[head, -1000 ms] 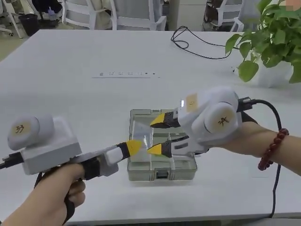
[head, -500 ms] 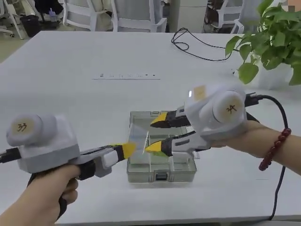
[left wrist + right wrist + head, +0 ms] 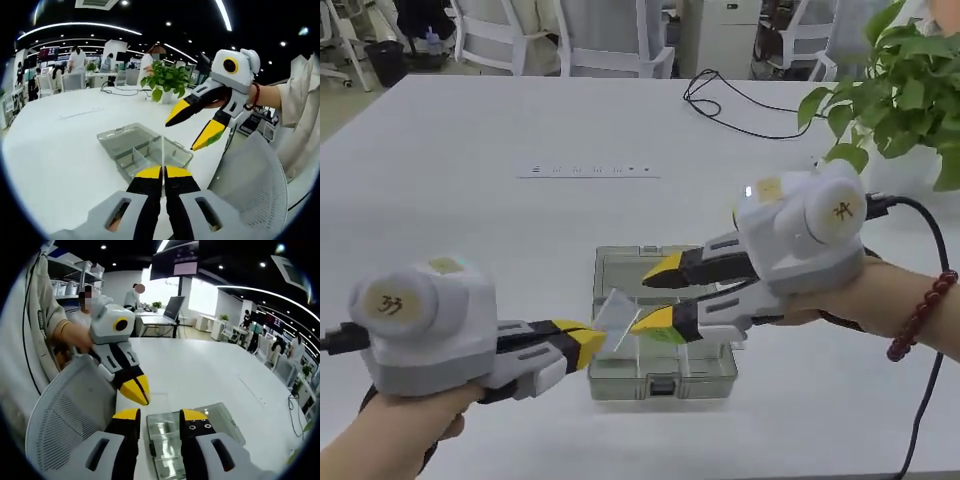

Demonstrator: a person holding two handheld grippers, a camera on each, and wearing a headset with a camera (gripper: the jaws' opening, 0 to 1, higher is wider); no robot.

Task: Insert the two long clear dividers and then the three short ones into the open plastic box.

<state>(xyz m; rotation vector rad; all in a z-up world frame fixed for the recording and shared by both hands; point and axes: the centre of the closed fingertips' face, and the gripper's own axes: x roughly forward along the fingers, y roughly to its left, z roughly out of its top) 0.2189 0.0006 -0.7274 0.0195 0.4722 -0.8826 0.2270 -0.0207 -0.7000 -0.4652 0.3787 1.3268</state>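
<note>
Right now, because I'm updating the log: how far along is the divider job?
Partly done: the open box already has some clear walls standing in it, though I cannot count them. In hand: the left tool is shut on a clear divider held near the box, with the right tool open beside it. Left: seating this piece, and probably others.

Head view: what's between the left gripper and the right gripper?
In the head view, a clear divider, pinched by the left gripper, reaches toward the open right gripper, above the plastic box.
</note>
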